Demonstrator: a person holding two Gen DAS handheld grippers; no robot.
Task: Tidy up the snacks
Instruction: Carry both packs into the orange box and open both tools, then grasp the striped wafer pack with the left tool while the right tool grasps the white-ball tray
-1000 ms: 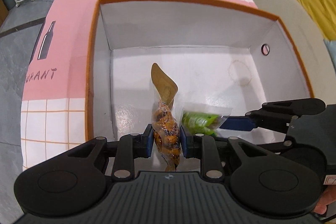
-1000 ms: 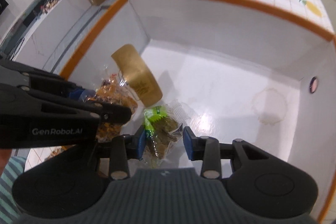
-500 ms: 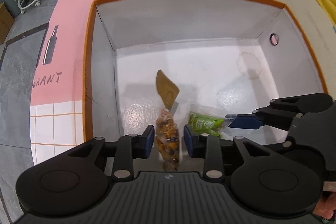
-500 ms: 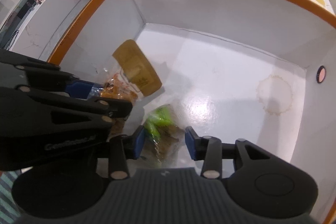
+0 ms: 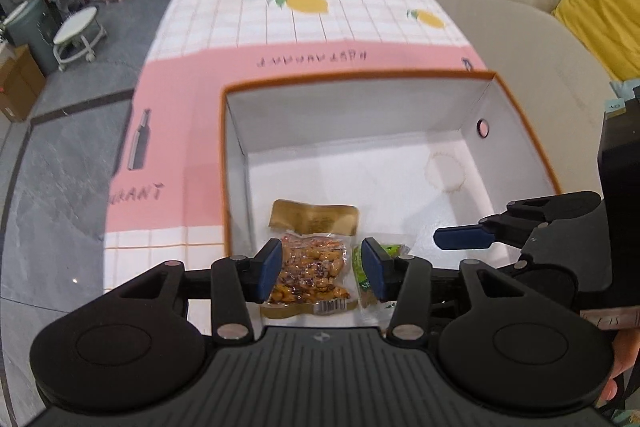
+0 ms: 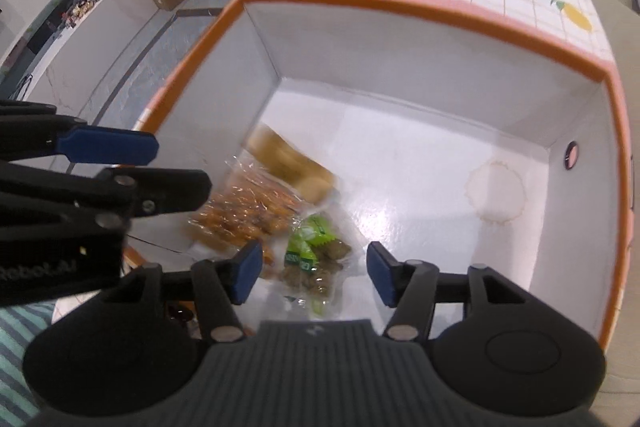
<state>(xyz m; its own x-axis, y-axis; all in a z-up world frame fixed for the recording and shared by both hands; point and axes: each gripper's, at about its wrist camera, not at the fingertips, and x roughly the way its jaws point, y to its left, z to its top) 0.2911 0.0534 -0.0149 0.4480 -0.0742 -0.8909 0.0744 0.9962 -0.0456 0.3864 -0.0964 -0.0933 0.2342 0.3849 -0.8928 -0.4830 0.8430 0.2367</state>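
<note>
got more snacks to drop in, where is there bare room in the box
Most of the box floor is bare: the whole stretch from the peanut packet and green packet across to the wall with the round hole, ring stain included. The near left corner is crowded: both packets lie there, side by side, under the two open claws.
</note>
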